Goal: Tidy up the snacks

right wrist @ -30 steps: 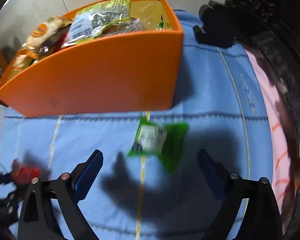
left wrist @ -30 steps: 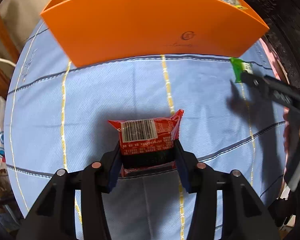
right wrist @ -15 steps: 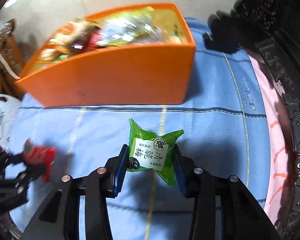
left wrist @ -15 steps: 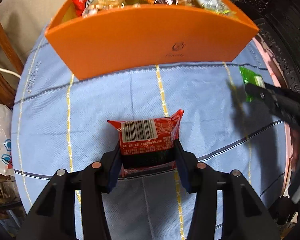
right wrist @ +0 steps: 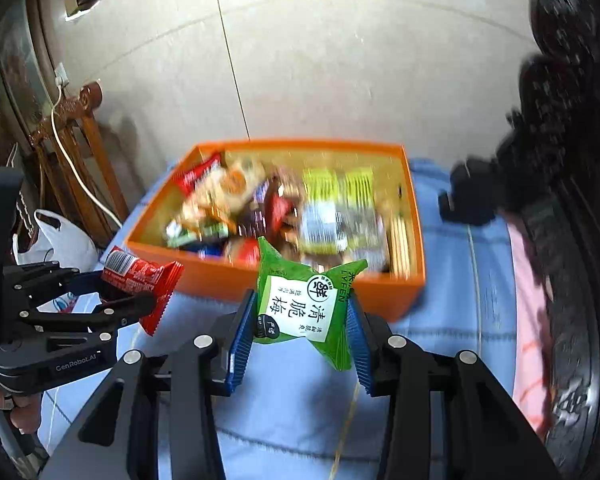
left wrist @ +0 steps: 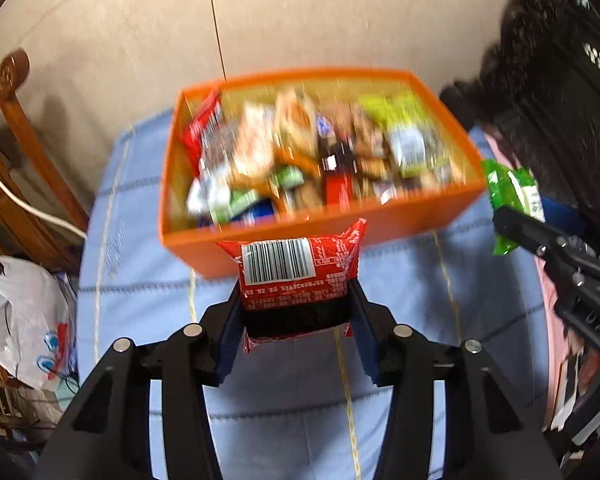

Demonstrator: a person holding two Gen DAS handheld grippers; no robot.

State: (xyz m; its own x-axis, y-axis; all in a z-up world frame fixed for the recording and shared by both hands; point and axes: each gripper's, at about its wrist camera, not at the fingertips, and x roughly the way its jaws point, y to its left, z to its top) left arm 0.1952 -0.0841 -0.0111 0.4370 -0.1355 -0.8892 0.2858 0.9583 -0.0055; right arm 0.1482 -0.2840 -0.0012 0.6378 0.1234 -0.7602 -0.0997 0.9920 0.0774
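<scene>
Blue cloth with yellow and dark stripes (left wrist: 284,432) covers the table beneath both tools; a beige tiled wall stands behind, a wooden chair (right wrist: 72,120) off to the left and dark carved furniture (right wrist: 572,160) to the right.

We note an open orange rectangular cardboard box (left wrist: 400,224) just ahead of both tools, already heaped with assorted wrapped snacks (left wrist: 300,160); its contents are blurred and we cannot count them. We judge the task well advanced: most items sit in the box, and the two packets now held are what remains in view. No other loose snack shows on the cloth.

Our left gripper (left wrist: 296,320) has its fingers closed on a red foil snack packet with a white barcode label (left wrist: 296,276), held clear of the cloth and pointing at the box's near wall. Our right gripper (right wrist: 300,332) is likewise closed on a green plastic snack packet with a white printed label (right wrist: 300,304), raised before the near wall toward the box's right end.

Both tools are tilted forward and downward toward the box, side by side but apart. Neither packet has yet crossed the rim, so carrying over and releasing is left.
</scene>
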